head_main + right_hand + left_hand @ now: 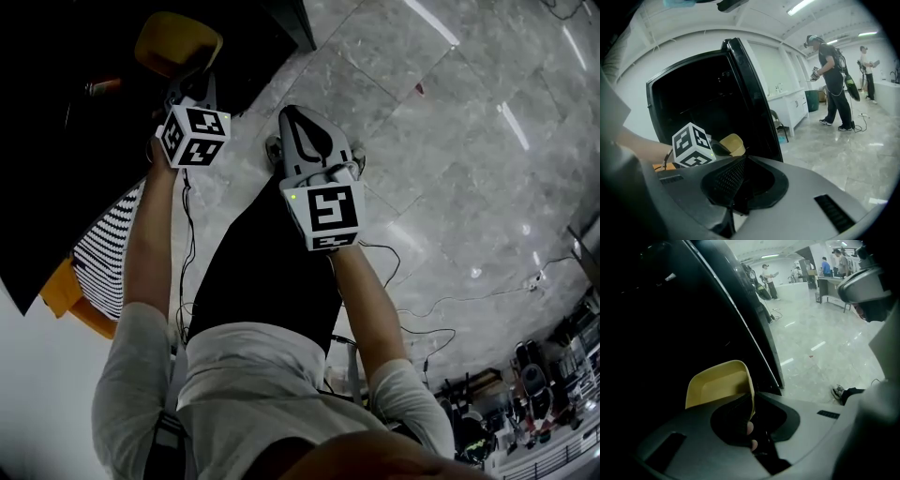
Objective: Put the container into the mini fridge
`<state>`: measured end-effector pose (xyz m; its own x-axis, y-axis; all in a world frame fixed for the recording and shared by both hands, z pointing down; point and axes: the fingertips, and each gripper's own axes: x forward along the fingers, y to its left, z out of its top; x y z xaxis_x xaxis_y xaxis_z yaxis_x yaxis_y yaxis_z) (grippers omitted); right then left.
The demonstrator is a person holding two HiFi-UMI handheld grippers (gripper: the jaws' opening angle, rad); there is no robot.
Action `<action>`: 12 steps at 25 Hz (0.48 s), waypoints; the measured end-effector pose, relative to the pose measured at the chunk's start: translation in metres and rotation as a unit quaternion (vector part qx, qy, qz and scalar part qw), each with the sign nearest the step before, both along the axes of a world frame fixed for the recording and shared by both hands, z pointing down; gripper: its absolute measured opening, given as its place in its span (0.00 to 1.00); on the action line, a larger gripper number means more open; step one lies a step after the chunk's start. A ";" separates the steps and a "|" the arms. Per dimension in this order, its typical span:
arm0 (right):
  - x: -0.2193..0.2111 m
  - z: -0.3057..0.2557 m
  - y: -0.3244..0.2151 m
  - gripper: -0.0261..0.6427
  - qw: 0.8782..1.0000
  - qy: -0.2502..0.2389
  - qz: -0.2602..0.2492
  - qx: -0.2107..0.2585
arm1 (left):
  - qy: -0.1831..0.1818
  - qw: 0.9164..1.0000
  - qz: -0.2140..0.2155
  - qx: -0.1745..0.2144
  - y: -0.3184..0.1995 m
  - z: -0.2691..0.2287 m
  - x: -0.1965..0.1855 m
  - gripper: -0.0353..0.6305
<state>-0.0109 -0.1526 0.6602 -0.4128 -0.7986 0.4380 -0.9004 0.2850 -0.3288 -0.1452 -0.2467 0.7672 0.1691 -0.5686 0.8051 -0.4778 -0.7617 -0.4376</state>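
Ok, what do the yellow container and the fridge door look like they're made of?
The yellow container looks like plastic: opaque and matte, with a thin moulded rim and rounded corners. The fridge door has a smooth, glossy black finish that catches light along its edge. It could be painted metal or plastic; the look leaves that open.

Polished marble floor [450, 141] in a bright white workroom
Ceiling strip lights [801, 6] gleam on it; white cabinets [794, 105] line the wall [633, 79].
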 end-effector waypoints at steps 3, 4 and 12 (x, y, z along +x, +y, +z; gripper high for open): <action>0.001 0.002 0.001 0.10 1.000 0.001 0.002 -0.005 | -0.016 1.000 0.013 0.005 -0.006 0.002 -0.003 0.10; 0.001 0.002 0.001 0.10 1.000 0.002 0.003 -0.006 | -0.017 1.000 0.013 0.007 -0.009 0.002 -0.004 0.10; 0.003 0.000 -0.002 0.10 1.000 0.003 0.001 -0.008 | -0.012 1.000 -0.004 0.021 -0.027 0.001 -0.009 0.10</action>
<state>-0.0078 -0.1543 0.6603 -0.4089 -0.7920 0.4533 -0.9027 0.2781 -0.3283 -0.1538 -0.2741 0.7680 0.1460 -0.6035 0.7839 -0.4731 -0.7385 -0.4804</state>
